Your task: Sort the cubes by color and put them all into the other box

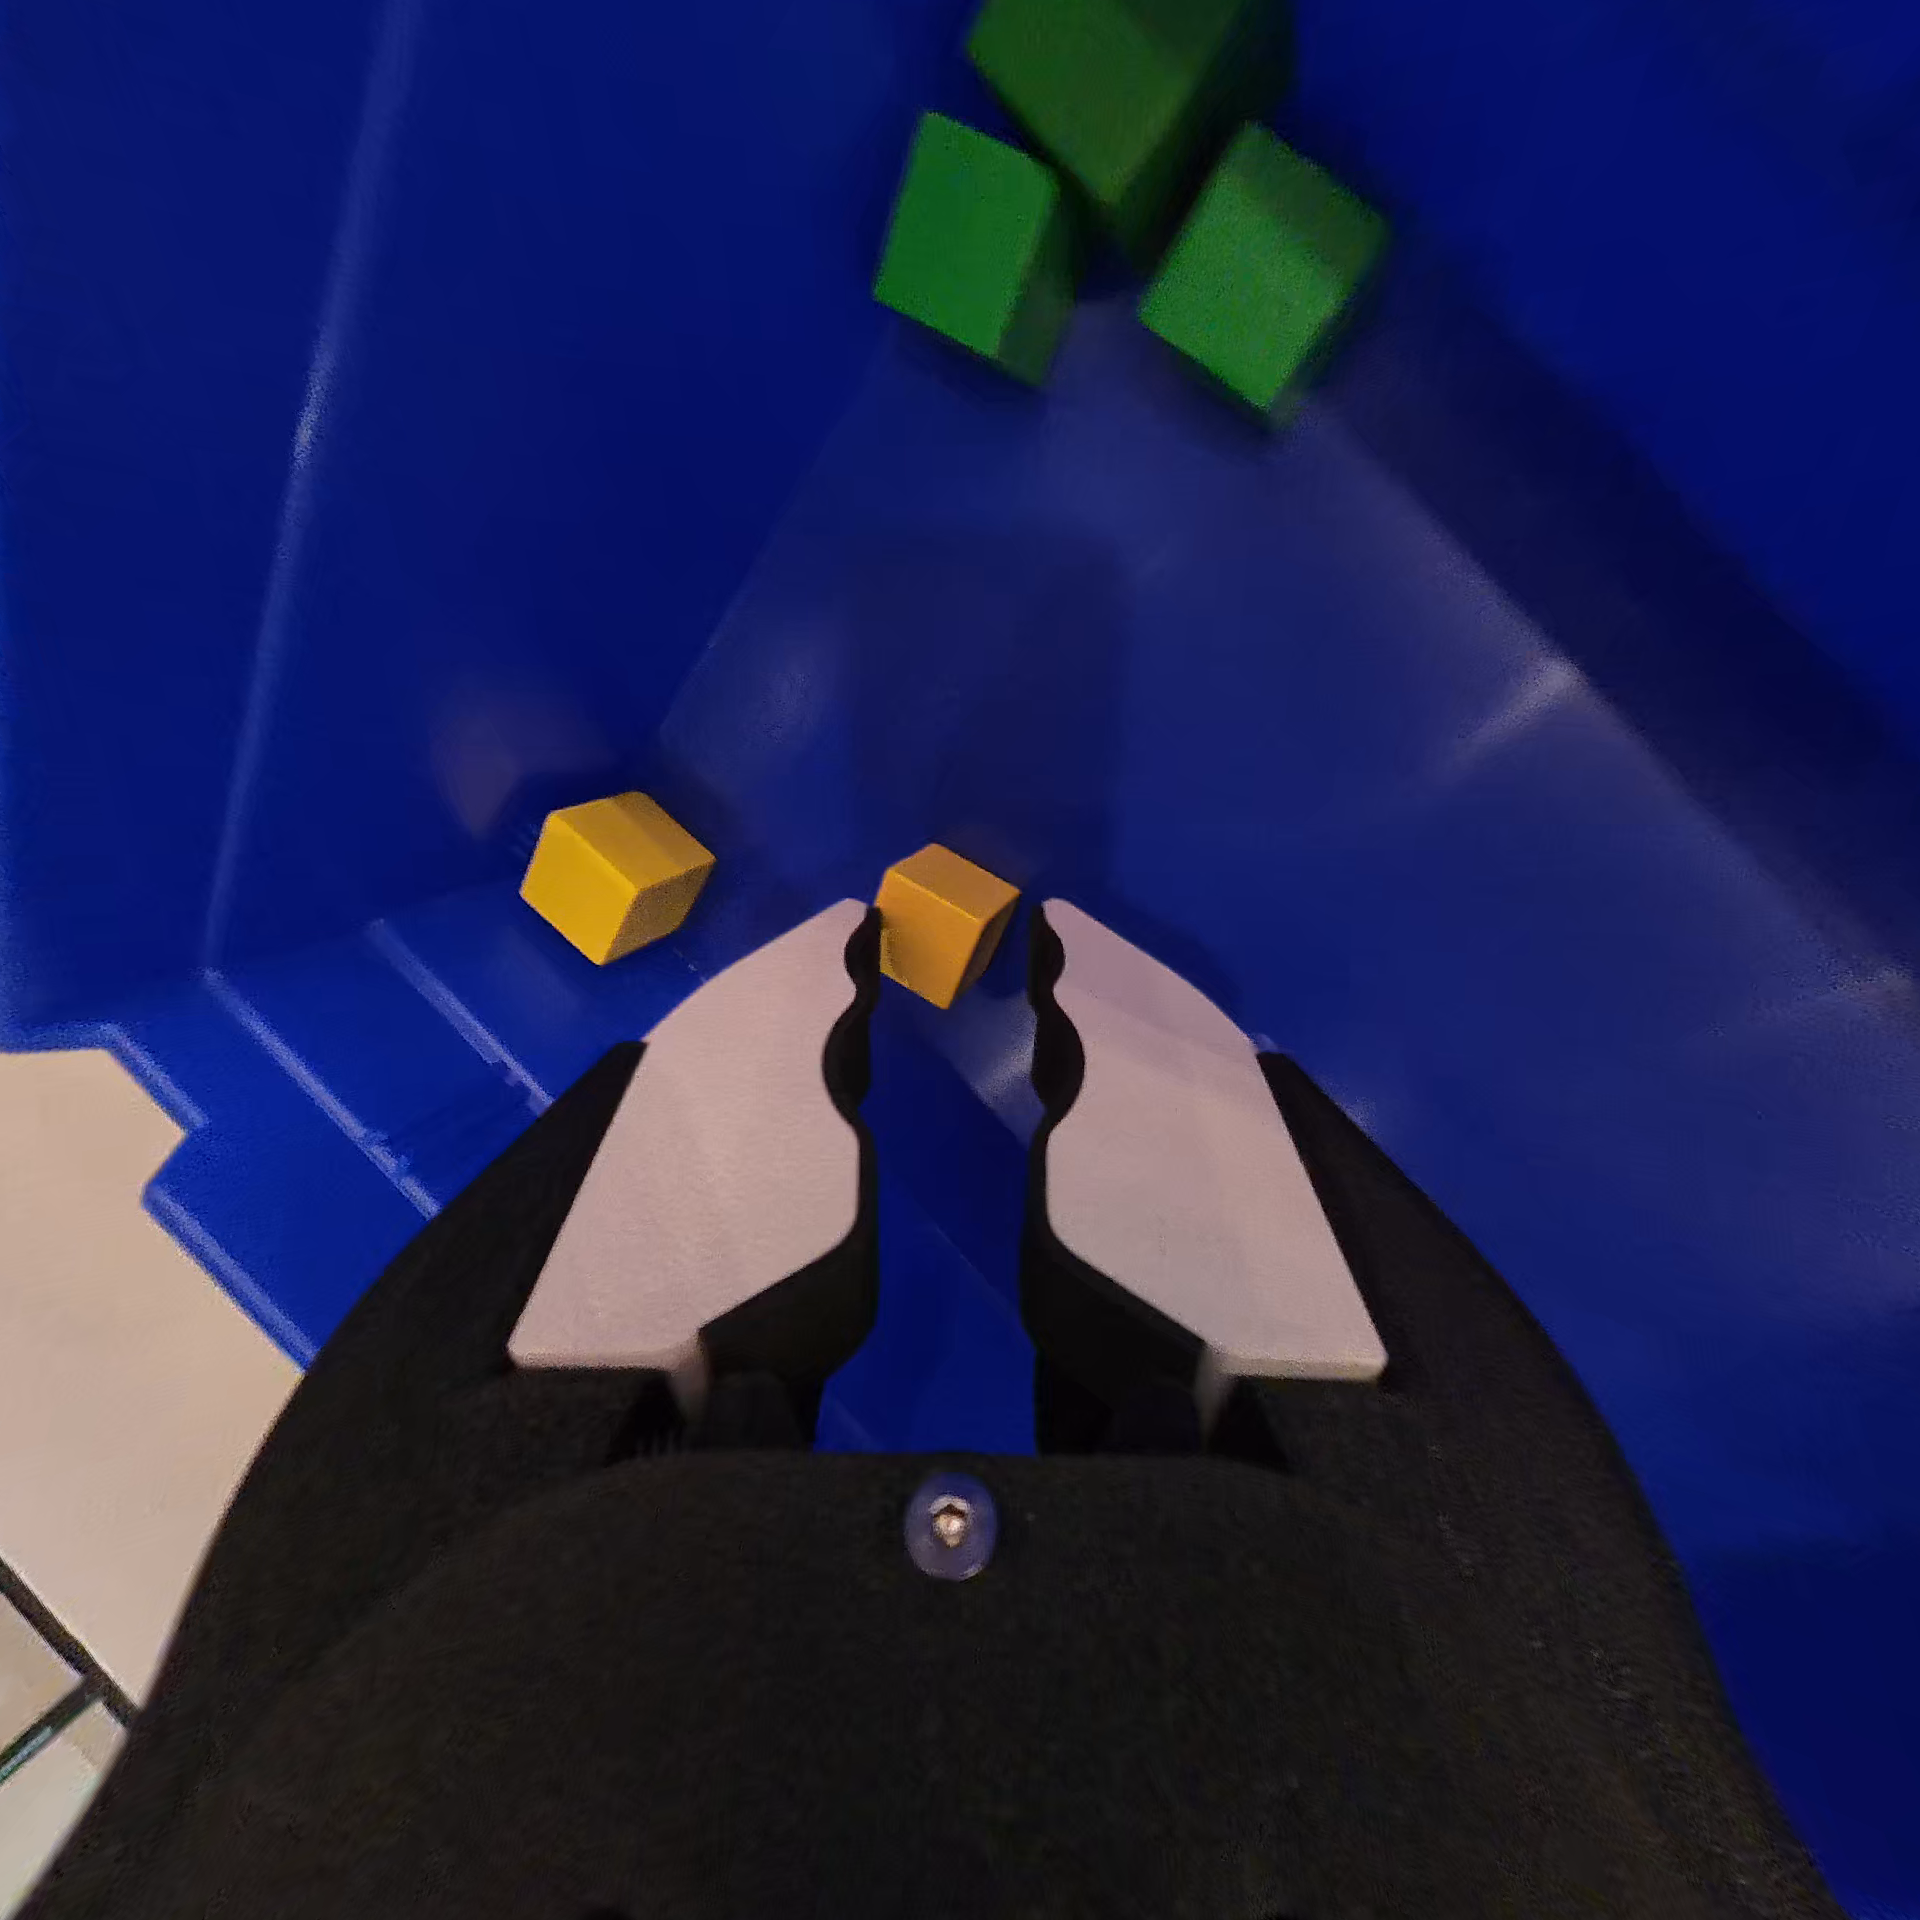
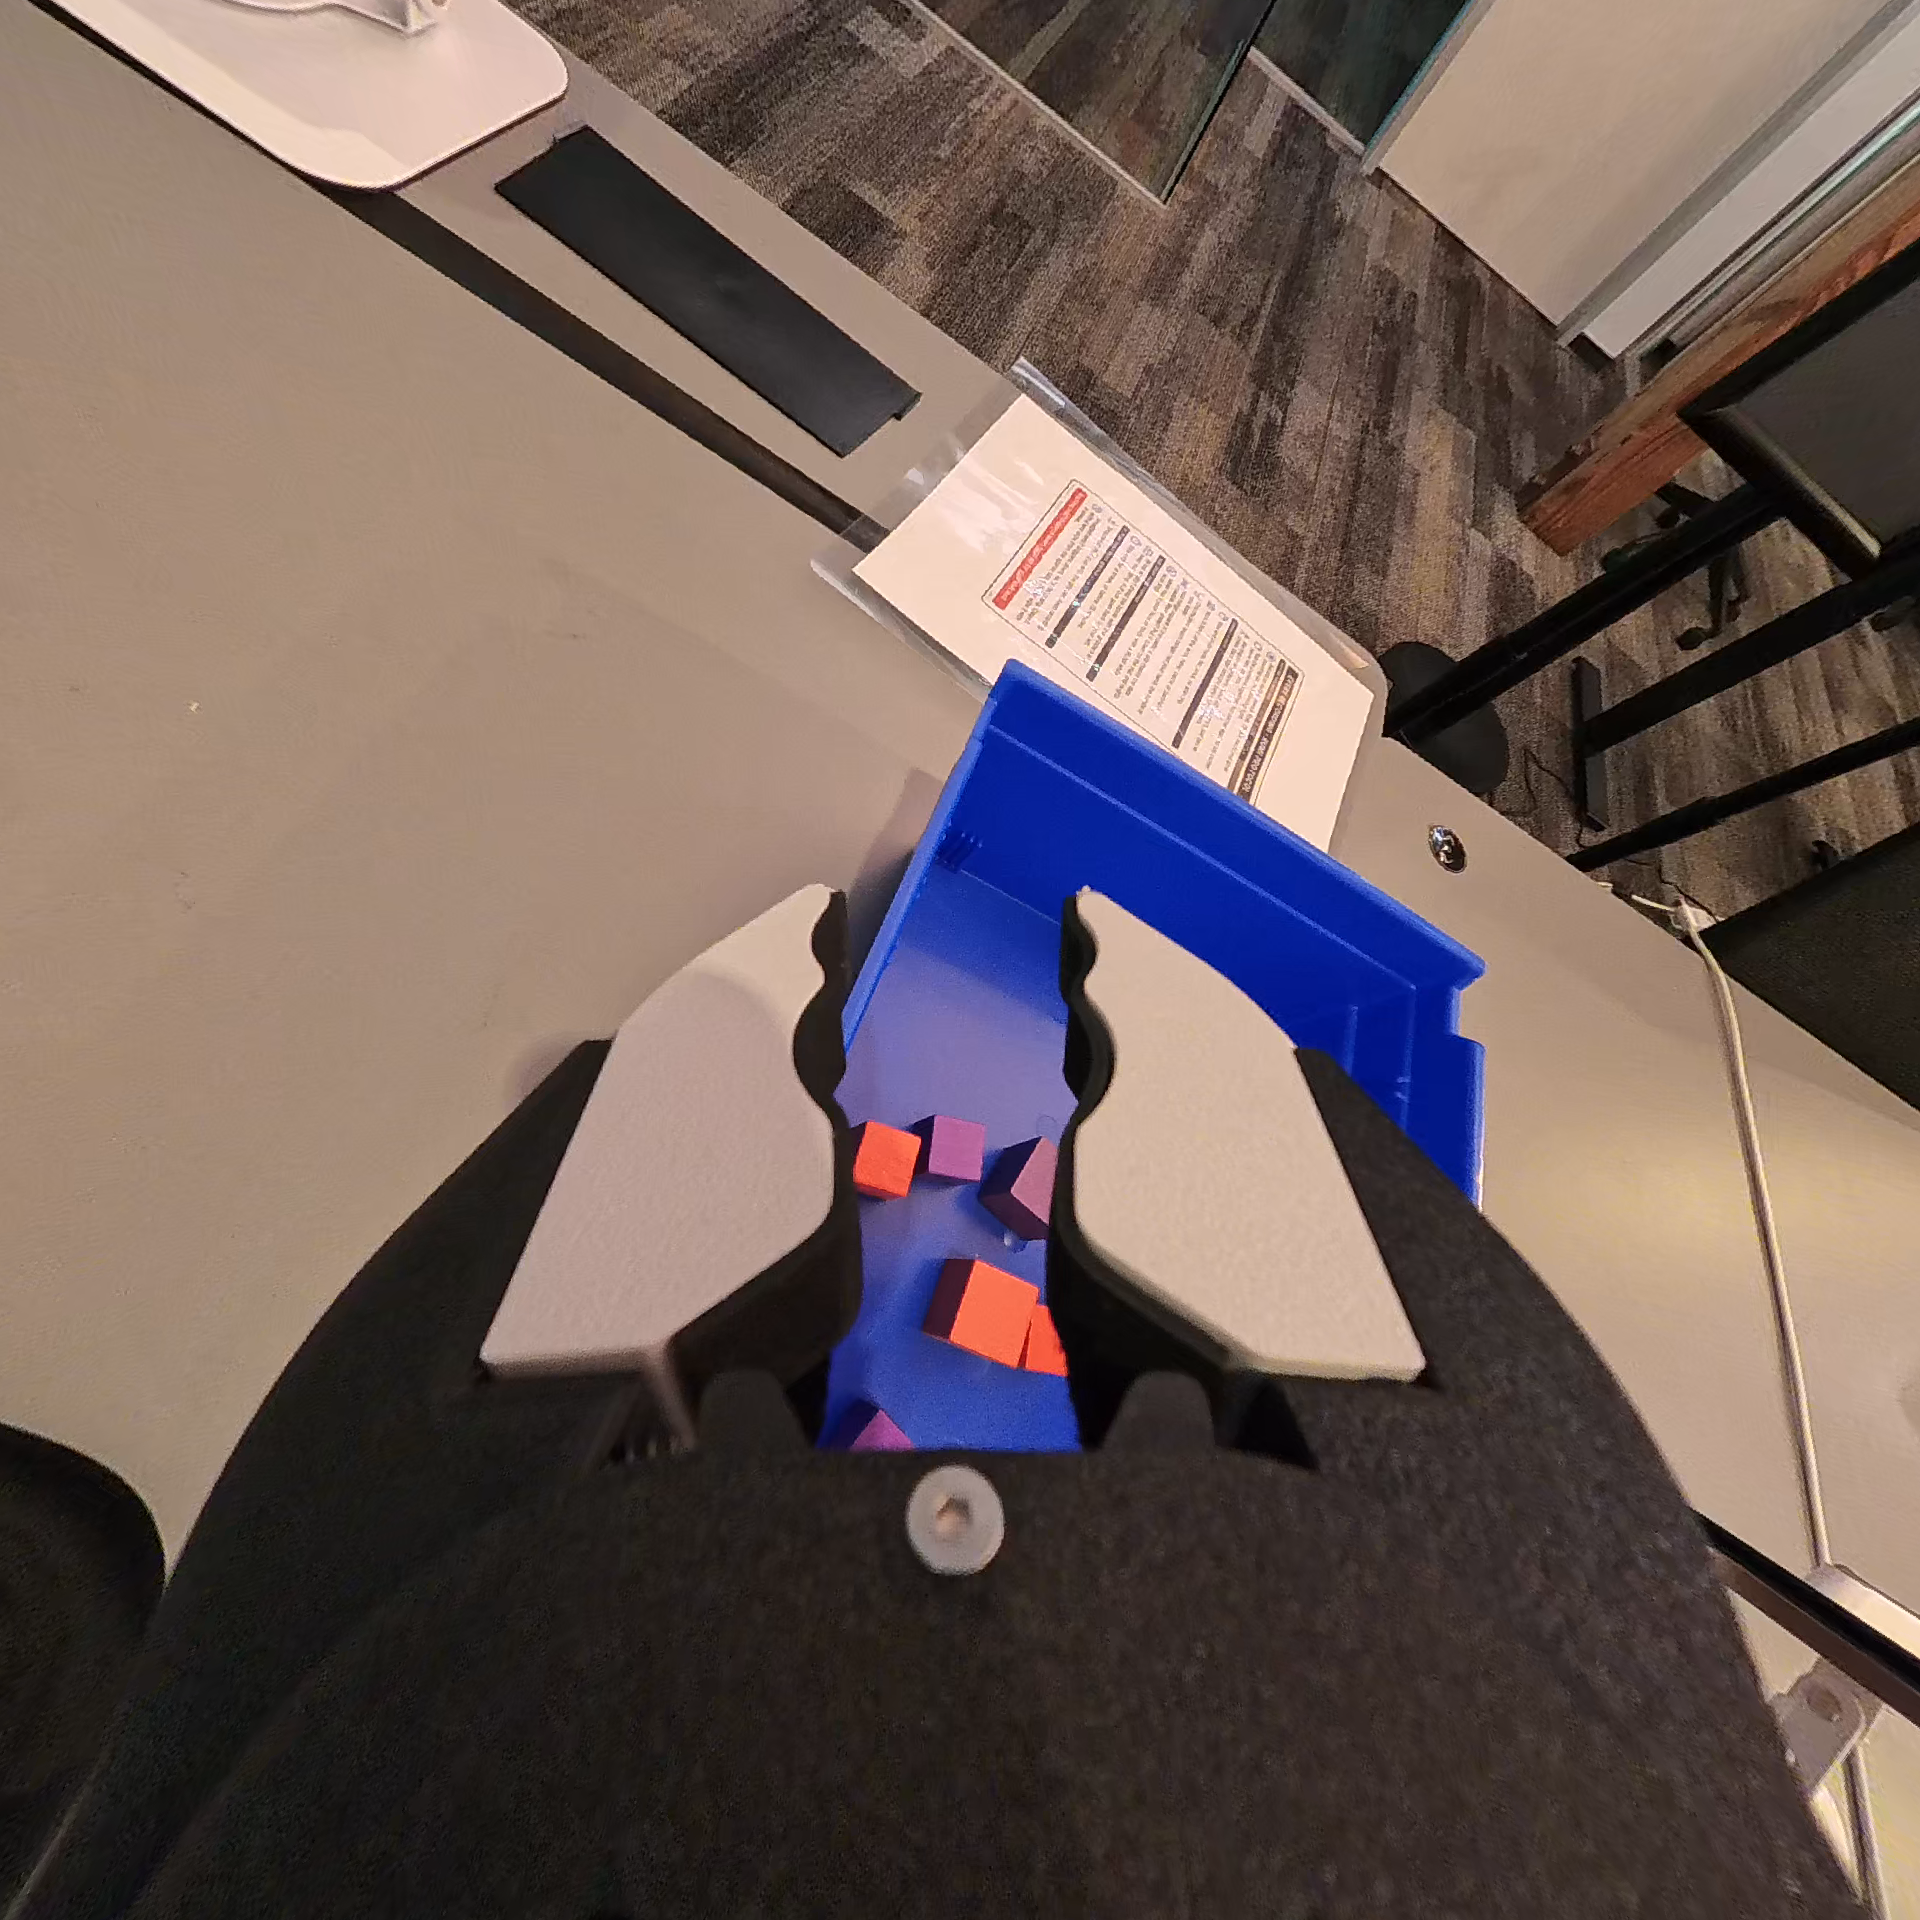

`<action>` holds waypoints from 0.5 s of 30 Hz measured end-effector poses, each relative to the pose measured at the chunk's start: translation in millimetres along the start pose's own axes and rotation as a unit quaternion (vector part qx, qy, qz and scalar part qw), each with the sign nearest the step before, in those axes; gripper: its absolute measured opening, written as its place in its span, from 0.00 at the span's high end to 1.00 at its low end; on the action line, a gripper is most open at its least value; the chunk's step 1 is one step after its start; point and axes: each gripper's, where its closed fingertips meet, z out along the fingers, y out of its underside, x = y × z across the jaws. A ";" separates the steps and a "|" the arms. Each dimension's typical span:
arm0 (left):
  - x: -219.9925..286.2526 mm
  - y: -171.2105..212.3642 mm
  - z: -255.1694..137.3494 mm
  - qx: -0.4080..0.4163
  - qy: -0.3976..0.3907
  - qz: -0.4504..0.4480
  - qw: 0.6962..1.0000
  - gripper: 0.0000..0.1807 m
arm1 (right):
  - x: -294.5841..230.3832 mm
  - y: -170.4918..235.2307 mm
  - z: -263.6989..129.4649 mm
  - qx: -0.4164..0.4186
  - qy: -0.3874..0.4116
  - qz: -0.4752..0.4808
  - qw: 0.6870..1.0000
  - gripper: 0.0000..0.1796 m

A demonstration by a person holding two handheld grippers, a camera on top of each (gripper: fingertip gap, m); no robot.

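In the left wrist view my left gripper [image 1: 951, 909] is open inside a blue box [image 1: 1455, 831]. A yellow cube [image 1: 940, 925] sits right at its fingertips, close to the left finger and with a small gap to the right one. A second yellow cube [image 1: 615, 878] lies to the left near the box wall. Three green cubes [image 1: 977, 244] are clustered at the far end. In the right wrist view my right gripper [image 2: 951, 896] is open and empty above another blue box [image 2: 1195, 862], which holds orange cubes [image 2: 987, 1311] and purple cubes [image 2: 956, 1146], mixed together.
The boxes stand on a grey table [image 2: 312, 623]. A printed sheet in a clear holder [image 2: 1122, 613] lies just beyond the right box. A black strip [image 2: 707, 301] and a white pad [image 2: 343, 83] lie farther off. A white cable [image 2: 1756, 1174] runs along the right.
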 end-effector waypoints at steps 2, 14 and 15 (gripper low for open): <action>1.2 0.5 -5.9 0.012 0.002 0.005 1.000 0.85 | -0.2 -1.0 -0.2 0.004 -0.002 0.001 1.000 0.79; 1.3 2.9 5.4 0.019 0.030 0.056 0.998 0.74 | -11.1 3.6 7.1 -0.012 -0.031 0.006 0.999 0.80; 2.6 2.2 5.8 0.020 0.037 0.053 0.998 0.76 | -12.3 4.4 8.0 -0.016 -0.033 0.004 0.999 0.80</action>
